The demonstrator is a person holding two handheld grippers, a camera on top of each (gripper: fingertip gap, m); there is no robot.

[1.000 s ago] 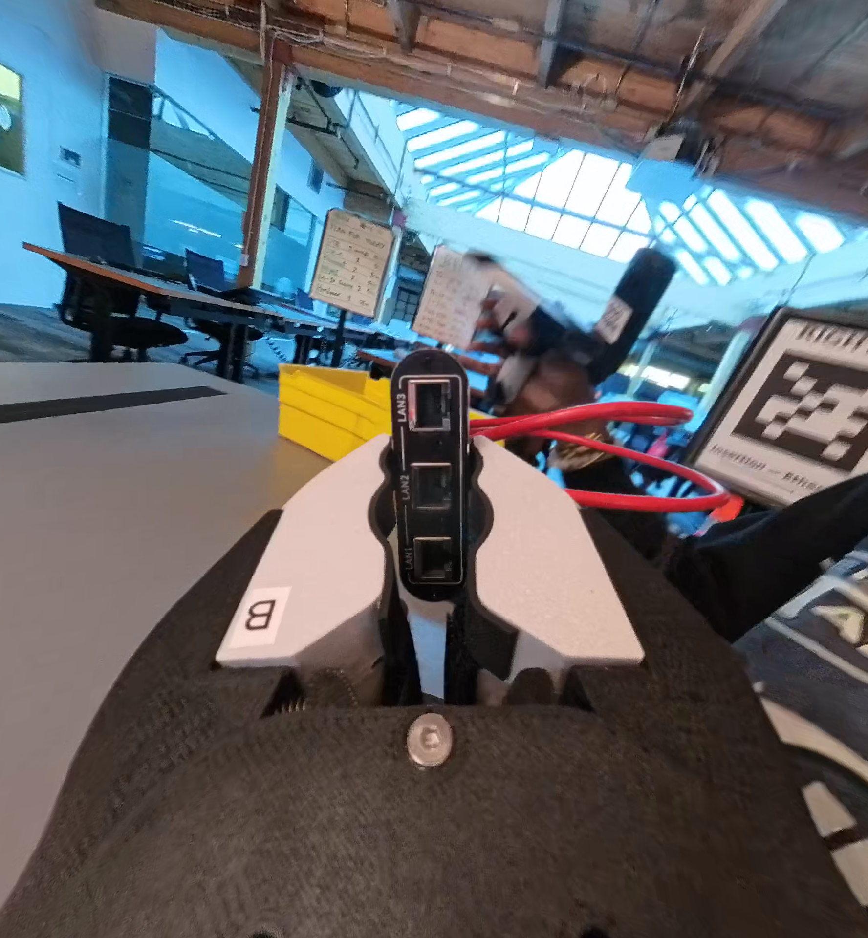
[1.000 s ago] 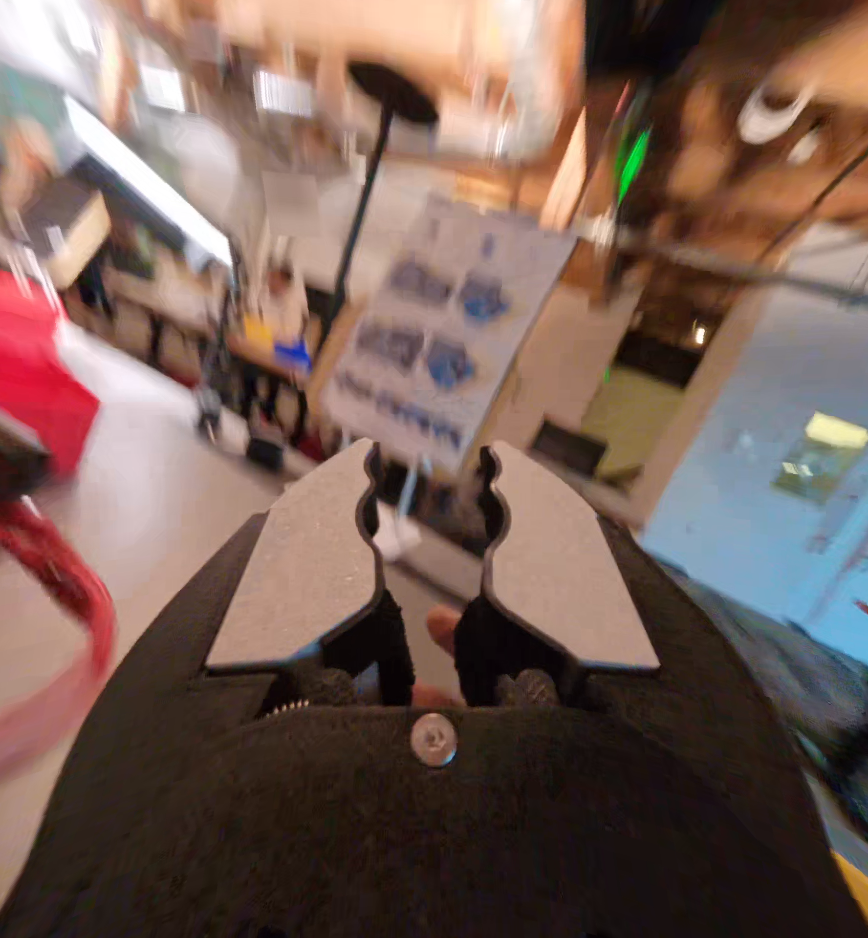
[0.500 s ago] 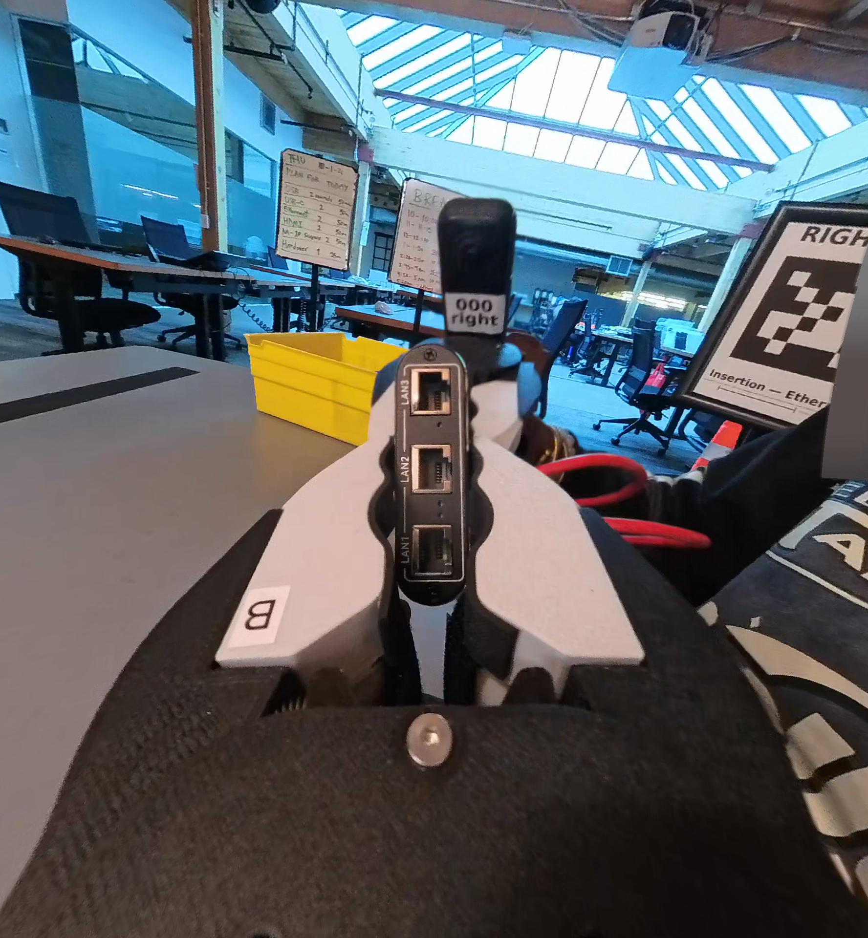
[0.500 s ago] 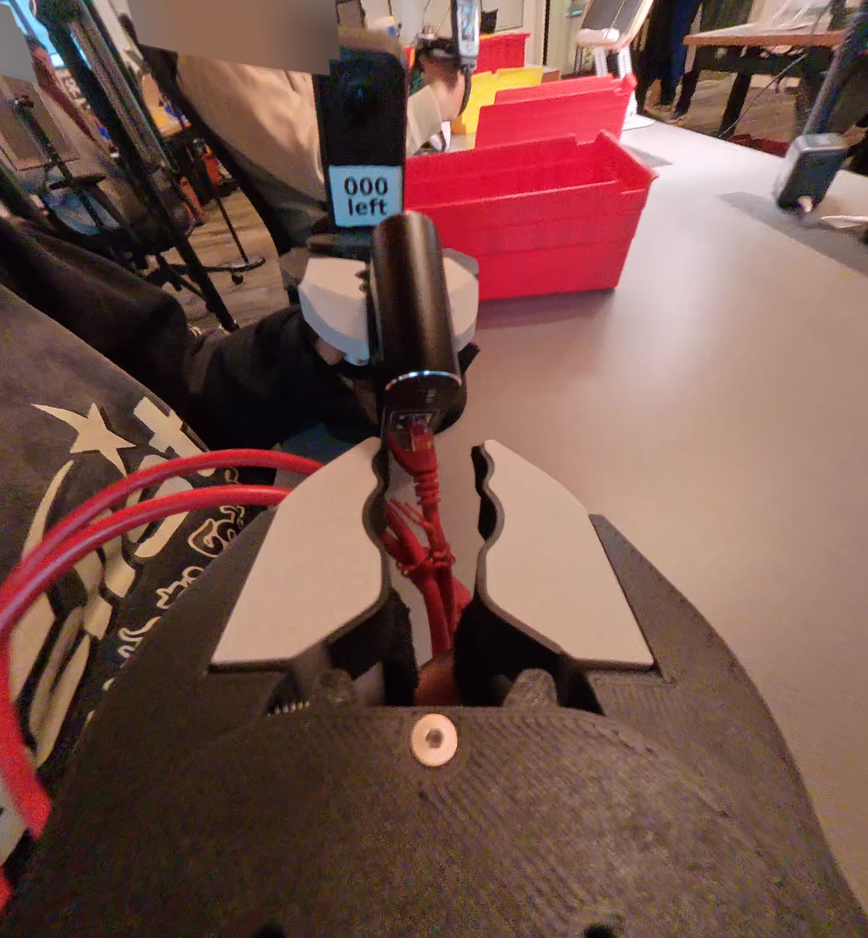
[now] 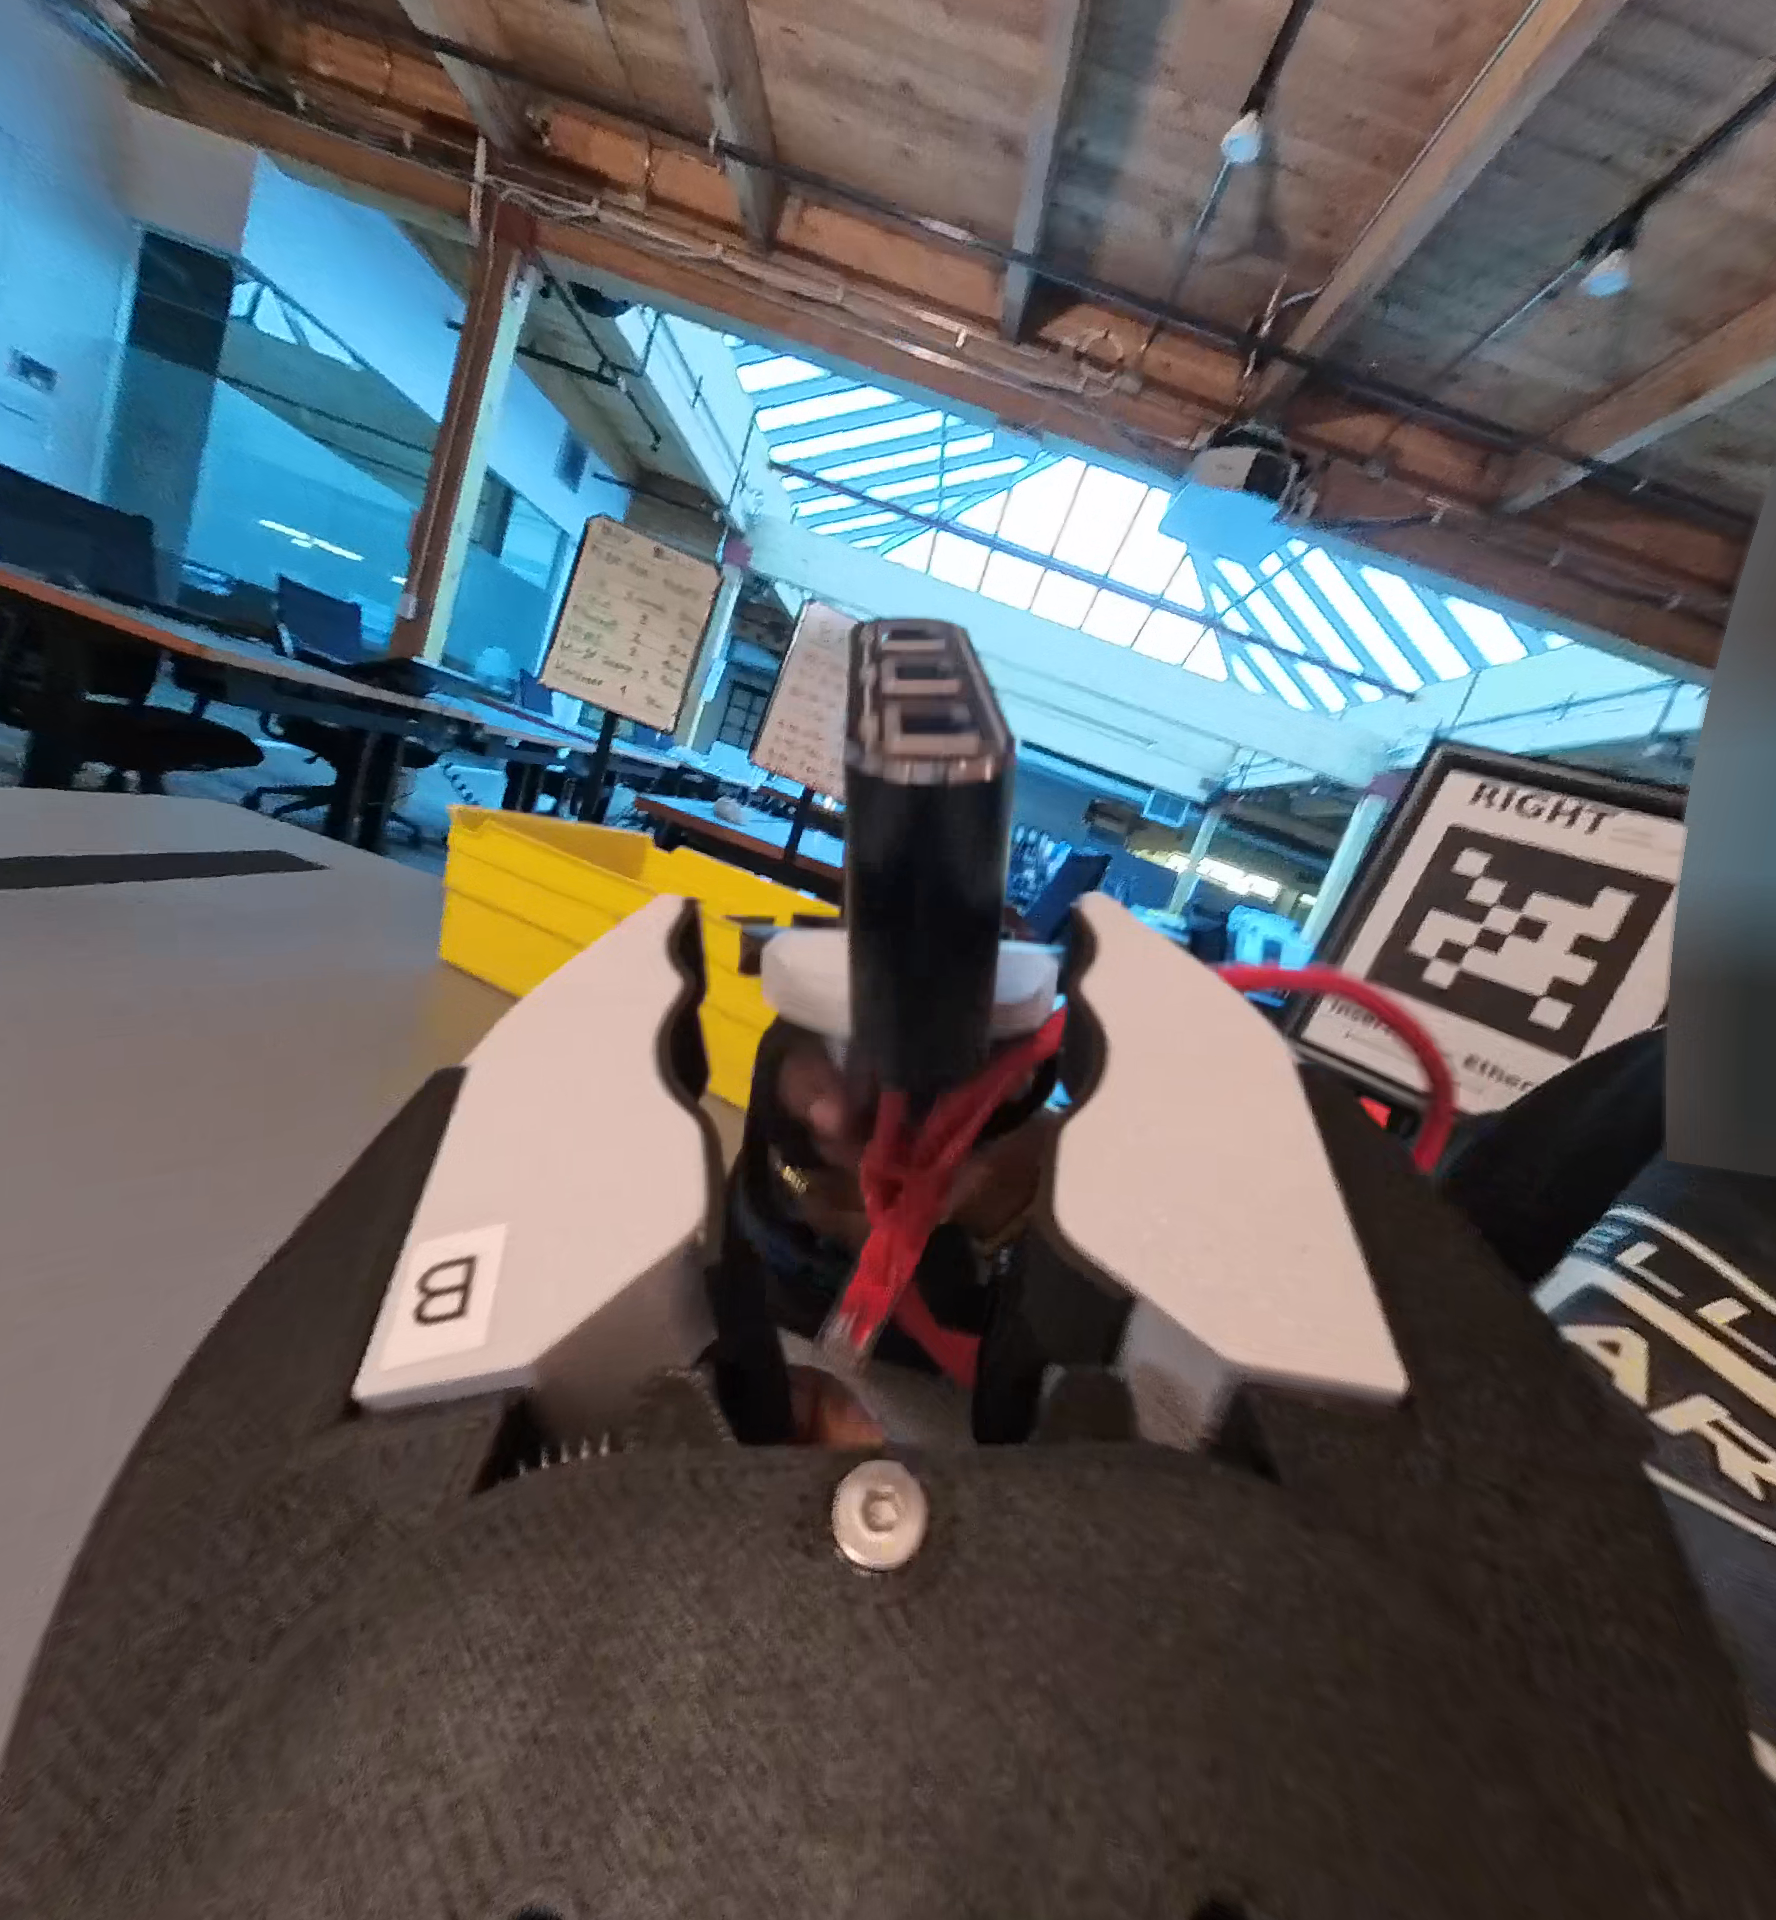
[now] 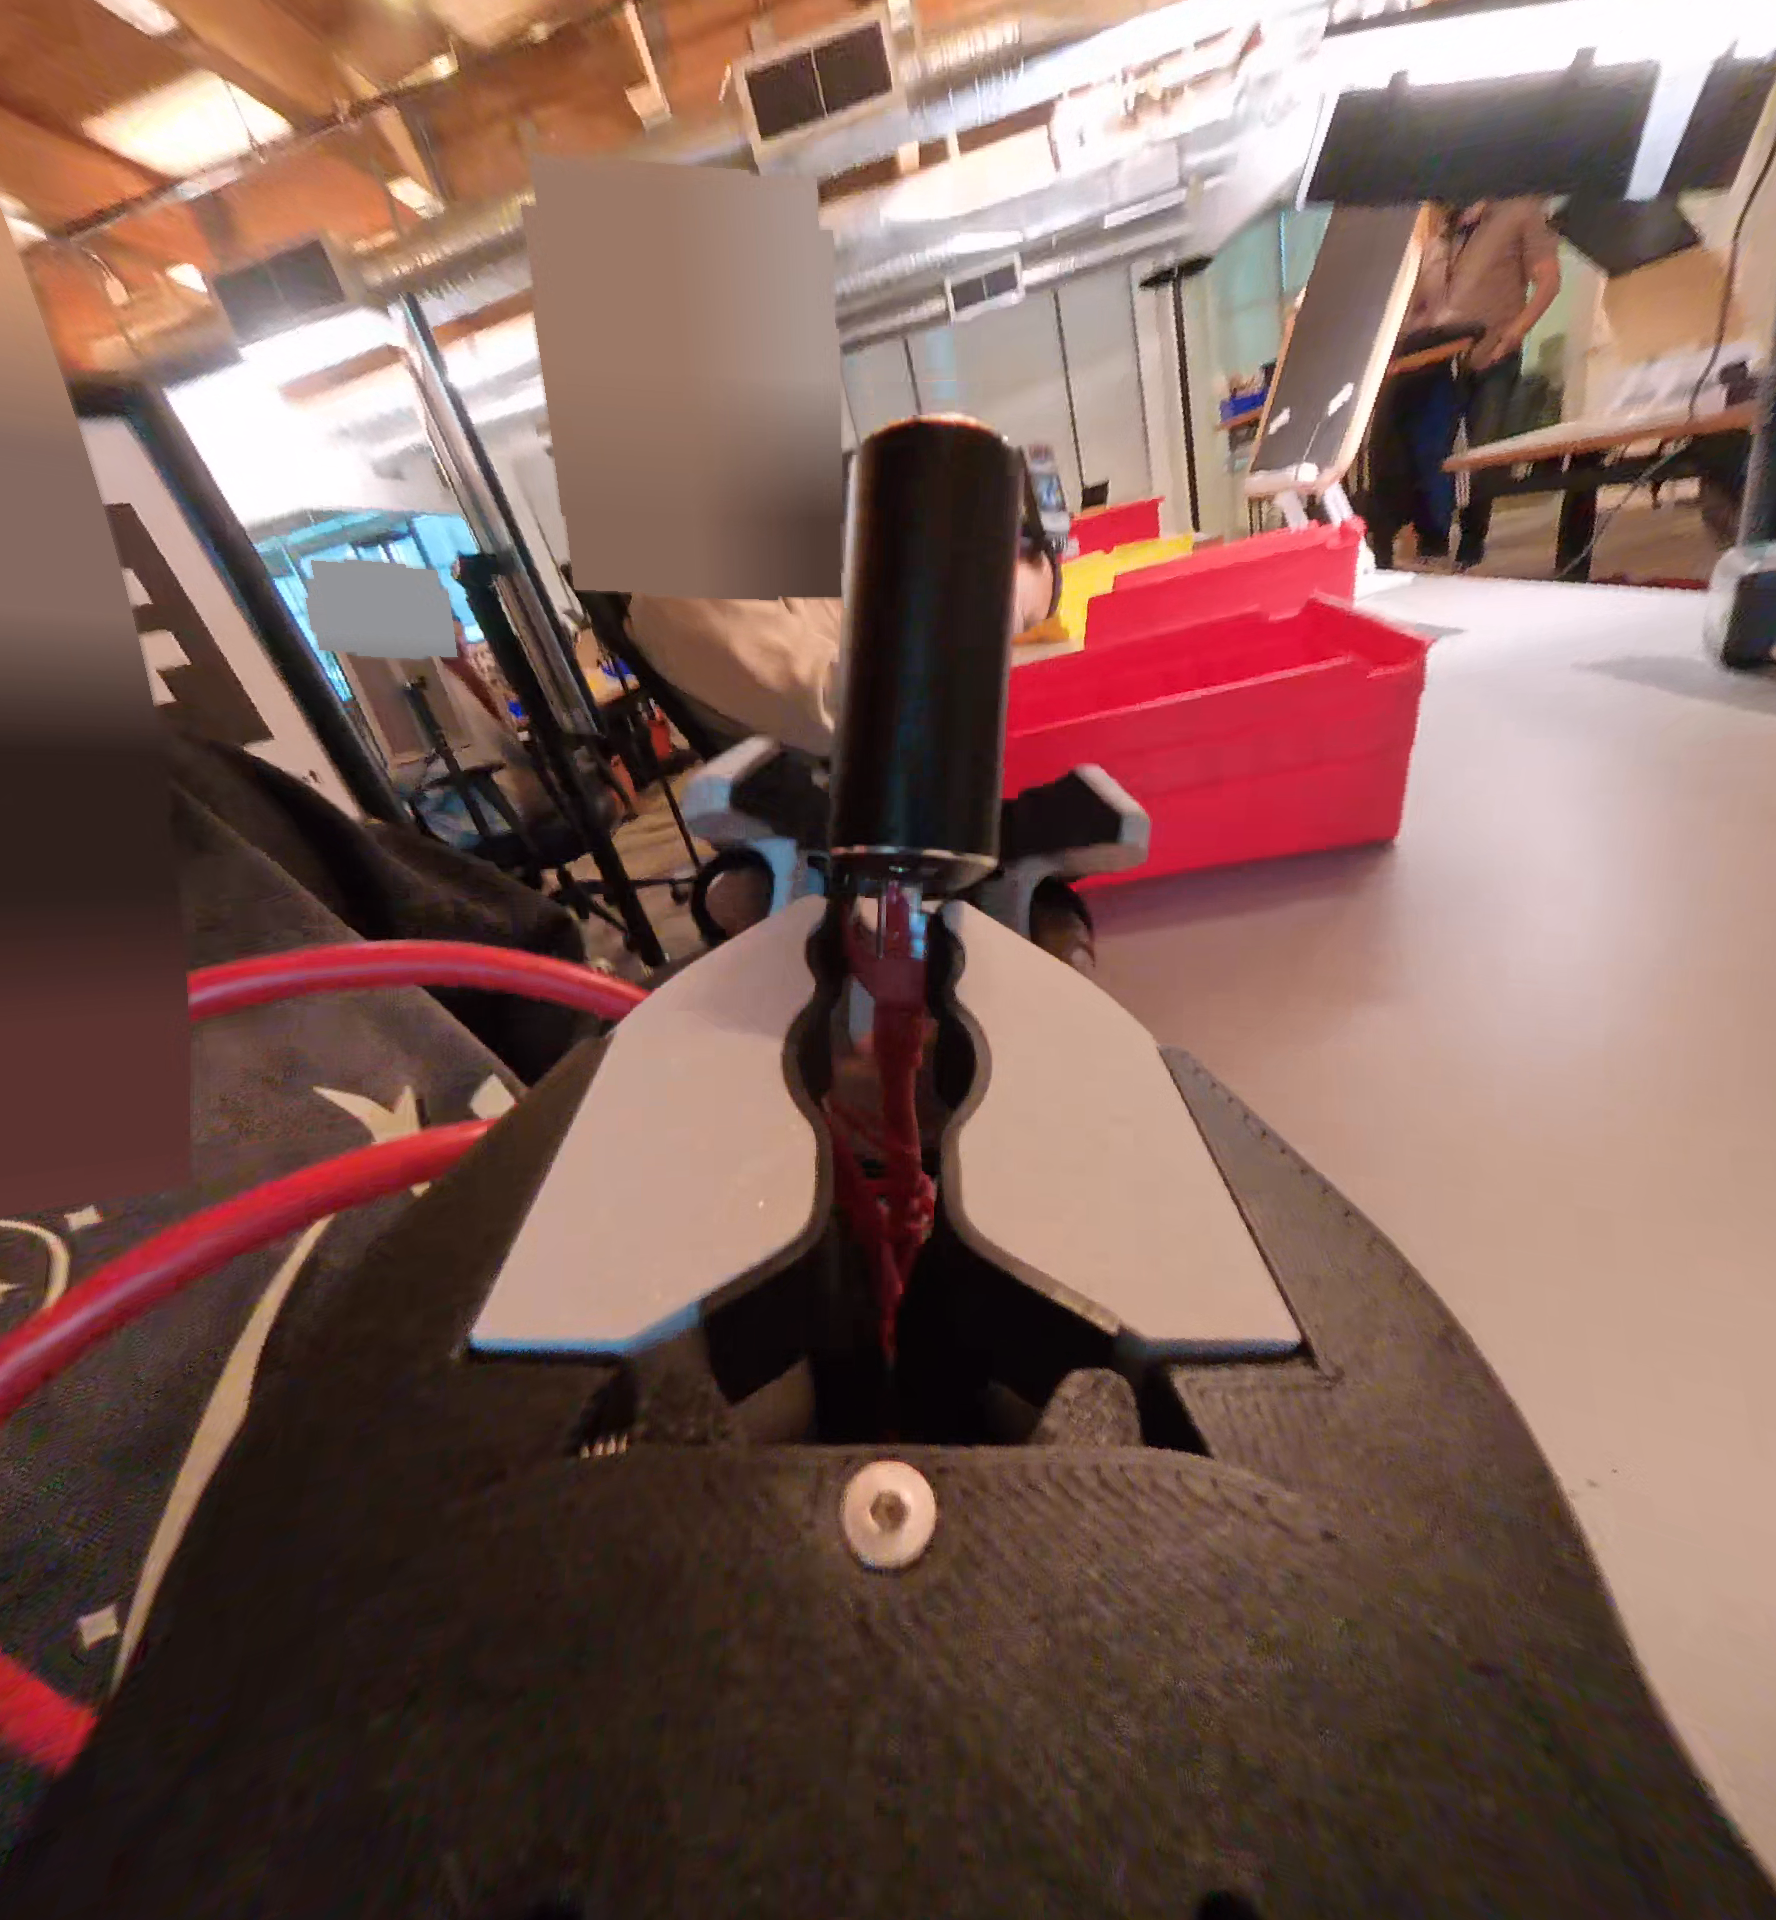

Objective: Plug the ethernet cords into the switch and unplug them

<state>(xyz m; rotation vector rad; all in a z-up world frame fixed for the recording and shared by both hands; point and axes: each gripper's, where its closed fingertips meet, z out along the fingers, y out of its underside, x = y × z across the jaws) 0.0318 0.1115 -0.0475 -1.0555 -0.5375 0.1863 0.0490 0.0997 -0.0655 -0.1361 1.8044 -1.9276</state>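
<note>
Left tool (image 5: pixel 879 997) now off glossy switch (image 5: pixel 925 883)

A grey table (image 5: pixel 136 1039) carries a yellow bin (image 5: pixel 572 914) at its far edge in the left wrist view. A framed marker sign (image 5: pixel 1528 925) stands upright to the right. Two whiteboards (image 5: pixel 629 623) stand behind, under a skylight (image 5: pixel 1123 540). In the right wrist view, a red bin (image 6: pixel 1227 727) rests on the table, with a person (image 6: pixel 1466 364) standing far behind it.
</note>
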